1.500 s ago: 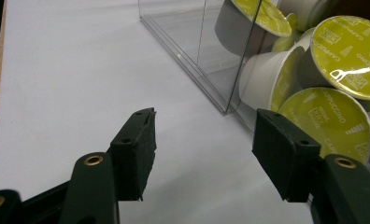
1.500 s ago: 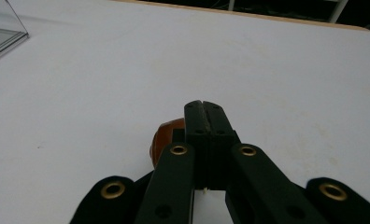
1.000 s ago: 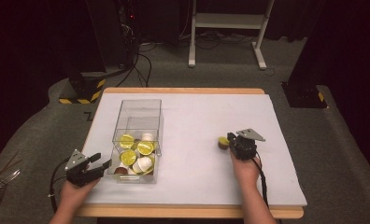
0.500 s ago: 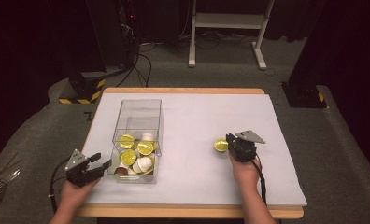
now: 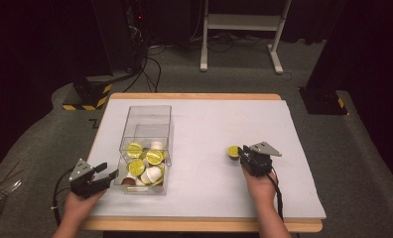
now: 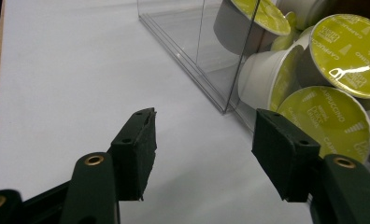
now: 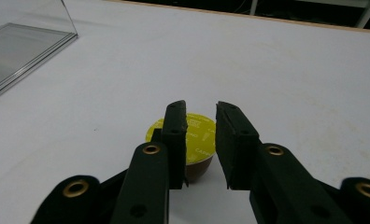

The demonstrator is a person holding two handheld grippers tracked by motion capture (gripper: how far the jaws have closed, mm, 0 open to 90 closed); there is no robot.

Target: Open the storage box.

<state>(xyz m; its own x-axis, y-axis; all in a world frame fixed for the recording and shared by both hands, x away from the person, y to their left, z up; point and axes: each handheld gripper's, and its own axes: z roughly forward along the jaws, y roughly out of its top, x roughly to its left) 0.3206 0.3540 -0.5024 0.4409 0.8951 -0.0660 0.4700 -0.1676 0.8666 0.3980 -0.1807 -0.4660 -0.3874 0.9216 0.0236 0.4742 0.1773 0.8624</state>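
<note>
A lime-lidded brown capsule (image 5: 232, 150) stands on the white tabletop (image 5: 209, 124) right of centre. My right gripper (image 5: 241, 152) points at it from the right, and its jaws have just been opening. In the right gripper view the capsule (image 7: 199, 133) shows in the narrow gap at the tips of my right gripper (image 7: 200, 106), partly behind one jaw, with no pad pressing on it. A clear plastic box (image 5: 146, 119) holds several capsules (image 5: 145, 159). My left gripper (image 5: 107, 172) is open at the box's near left corner, nothing between its jaws (image 6: 205, 116).
The clear box (image 6: 197, 46) lies a little beyond the left jaws, with lime-lidded capsules (image 6: 346, 42) piled against its wall. Black stands, cables and a white frame are on the floor past the table's far edge (image 5: 194, 95).
The right gripper's jaws have parted a little around the capsule, which now sits slightly further left. The left gripper has not moved.
</note>
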